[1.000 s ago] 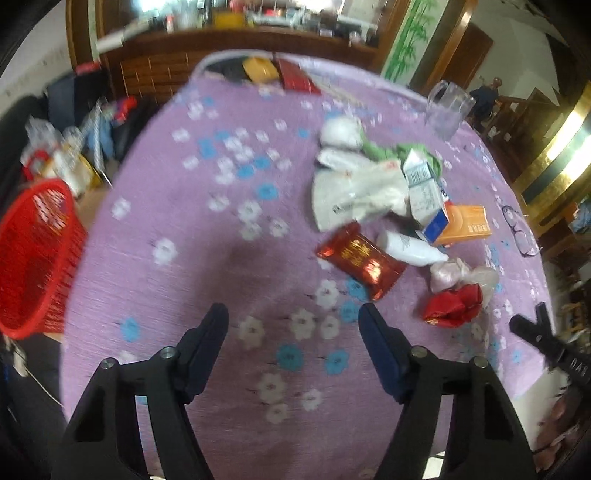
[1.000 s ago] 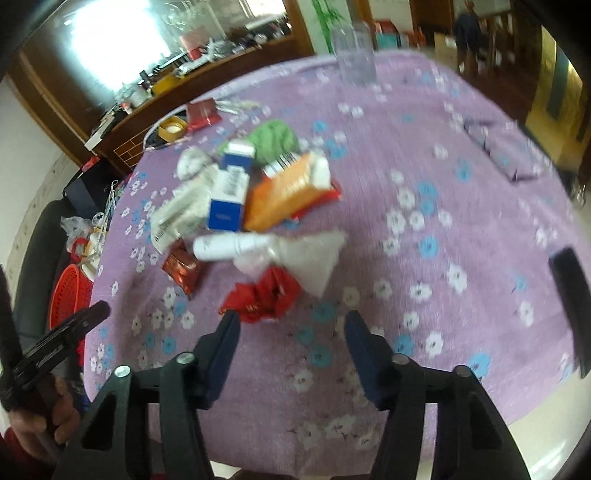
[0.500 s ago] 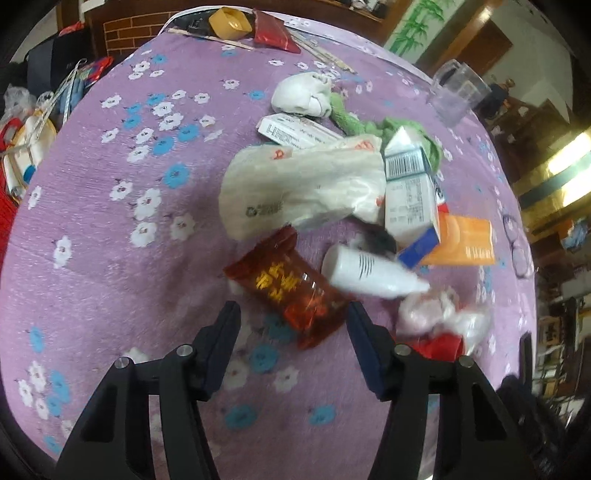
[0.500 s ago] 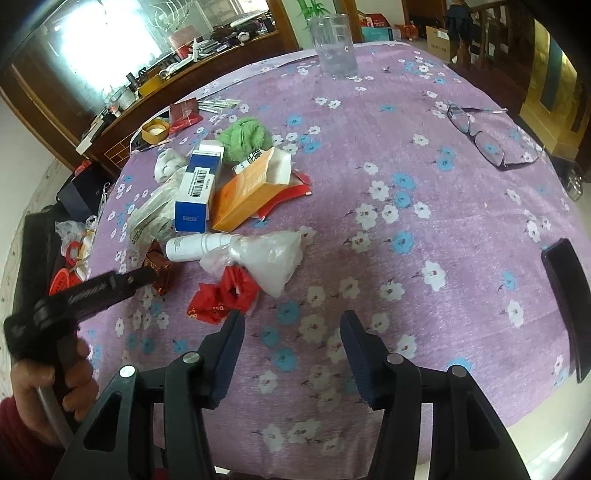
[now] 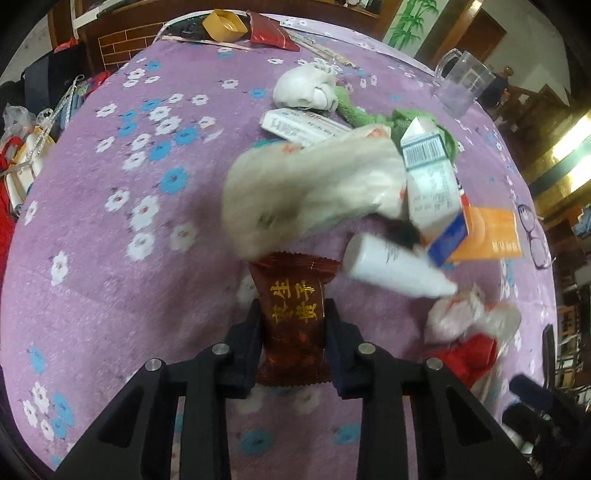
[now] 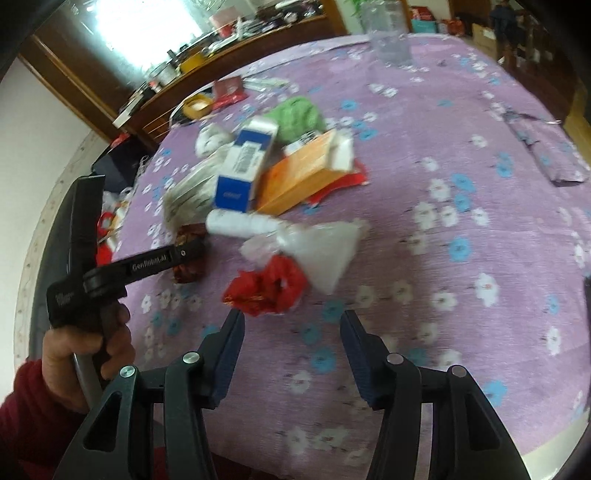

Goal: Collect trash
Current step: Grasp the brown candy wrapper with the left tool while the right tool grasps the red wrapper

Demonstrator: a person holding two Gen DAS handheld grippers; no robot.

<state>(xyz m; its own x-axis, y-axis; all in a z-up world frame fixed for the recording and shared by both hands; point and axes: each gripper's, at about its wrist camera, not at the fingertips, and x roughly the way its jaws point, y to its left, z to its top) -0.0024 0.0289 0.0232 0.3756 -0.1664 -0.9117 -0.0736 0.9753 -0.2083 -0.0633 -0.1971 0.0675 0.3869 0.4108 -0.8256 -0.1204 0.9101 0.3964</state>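
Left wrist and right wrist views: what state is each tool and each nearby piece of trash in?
Left tool: just closed onto the dark red snack packet.
Right tool: open, nothing between its fingers.
Red crumpled wrapper: lying loose on the tablecloth.
White tube: lying on its side.

A round table under a purple cloth printed with white and blue flowers [image 6: 461, 280] filled most of both views. Behind it ran a long dark wooden sideboard [image 6: 110, 92], cluttered on top, with a bright window [image 6: 147, 22] glaring above it. A pale plain wall [image 6: 40, 122] stood to one side. A panel painted with green bamboo [image 5: 406, 22] hung beside a brown wooden door [image 5: 480, 40], and a warm yellow strip of light [image 5: 569, 144] glowed near it
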